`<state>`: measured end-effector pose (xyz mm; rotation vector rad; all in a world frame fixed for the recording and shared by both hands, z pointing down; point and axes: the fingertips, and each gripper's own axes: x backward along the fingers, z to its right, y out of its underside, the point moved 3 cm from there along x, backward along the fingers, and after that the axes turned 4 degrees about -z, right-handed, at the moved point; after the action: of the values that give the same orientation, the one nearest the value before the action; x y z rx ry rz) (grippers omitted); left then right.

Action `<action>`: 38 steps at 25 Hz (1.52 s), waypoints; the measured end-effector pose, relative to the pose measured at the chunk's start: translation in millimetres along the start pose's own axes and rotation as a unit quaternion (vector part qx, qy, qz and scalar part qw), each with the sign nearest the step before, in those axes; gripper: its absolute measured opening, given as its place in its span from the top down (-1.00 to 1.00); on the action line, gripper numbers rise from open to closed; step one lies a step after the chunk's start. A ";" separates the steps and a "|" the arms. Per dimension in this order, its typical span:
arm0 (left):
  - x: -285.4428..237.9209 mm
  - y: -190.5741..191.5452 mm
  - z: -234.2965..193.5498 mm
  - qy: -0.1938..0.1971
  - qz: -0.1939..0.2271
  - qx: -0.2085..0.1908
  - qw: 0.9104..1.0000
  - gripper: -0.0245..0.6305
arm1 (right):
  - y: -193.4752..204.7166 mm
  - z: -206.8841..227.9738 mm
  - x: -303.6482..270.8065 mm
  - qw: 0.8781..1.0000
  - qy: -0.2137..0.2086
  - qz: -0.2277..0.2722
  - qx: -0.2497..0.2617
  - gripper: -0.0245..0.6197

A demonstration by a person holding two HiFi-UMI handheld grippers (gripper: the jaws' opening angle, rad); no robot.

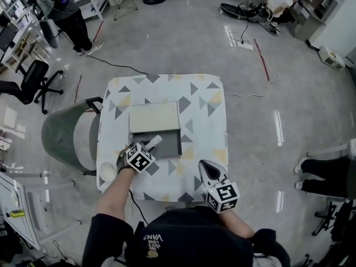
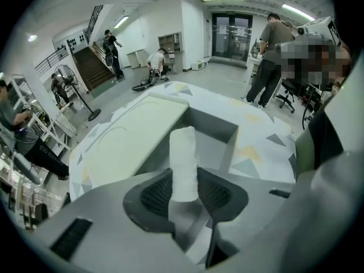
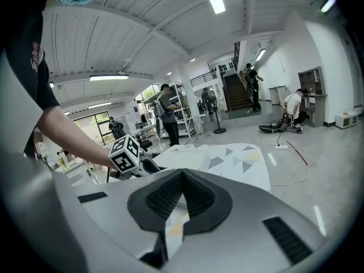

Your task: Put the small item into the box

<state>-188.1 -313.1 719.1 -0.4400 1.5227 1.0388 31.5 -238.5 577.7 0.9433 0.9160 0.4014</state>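
At the far left of the head view, a grey-green curved-back chair (image 1: 64,135) stood against the square table draped in a white cloth printed with grey and yellow triangles (image 1: 206,110). A small white round bowl (image 1: 107,171) sat on the cloth at the table's near left corner.

Just right of that, I had the left gripper (image 1: 148,148) (image 2: 185,182) angled steeply down over the cloth. Its jaws were partly closed and pressed on the lower end of the small white cylindrical roll (image 1: 155,142) (image 2: 183,155), which stuck out past the pads. The roll hung at the near left edge of the shallow grey rectangular box (image 1: 169,144) (image 2: 215,125), over the open compartment. I could not tell whether it touched the box. The box's flat cream lid (image 1: 154,117) (image 2: 133,144) lay along the far side of that compartment, and in the left gripper view it stood to the left of the roll.

Further right, near the table's front edge, I held the right gripper (image 1: 205,164) (image 3: 181,178) well apart from the box. Its jaws met at the tips and there was nothing between them. The right gripper view looked across the cloth towards the left gripper's marker cube.
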 end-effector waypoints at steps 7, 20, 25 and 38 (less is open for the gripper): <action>-28.0 0.1 1.6 0.024 -0.052 -0.034 0.998 0.52 | 4.9 -3.5 -9.1 1.000 -0.013 -0.010 -0.004 0.92; -57.7 -0.2 2.6 0.046 -0.113 -0.075 0.990 0.52 | 8.8 1.1 -16.0 1.000 -0.013 -0.022 -0.016 0.92; -60.9 1.9 6.1 0.054 -0.112 -0.069 0.990 0.50 | 7.0 3.5 -17.8 1.000 -0.012 -0.024 -0.014 0.92; -40.0 -0.6 6.9 0.030 -0.061 -0.045 0.997 0.23 | 5.3 -9.8 -15.3 1.000 -0.020 -0.017 -0.004 0.92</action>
<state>-173.6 -318.8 756.6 -0.6242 1.4865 1.0095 15.2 -240.5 587.1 0.9244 0.8922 0.3547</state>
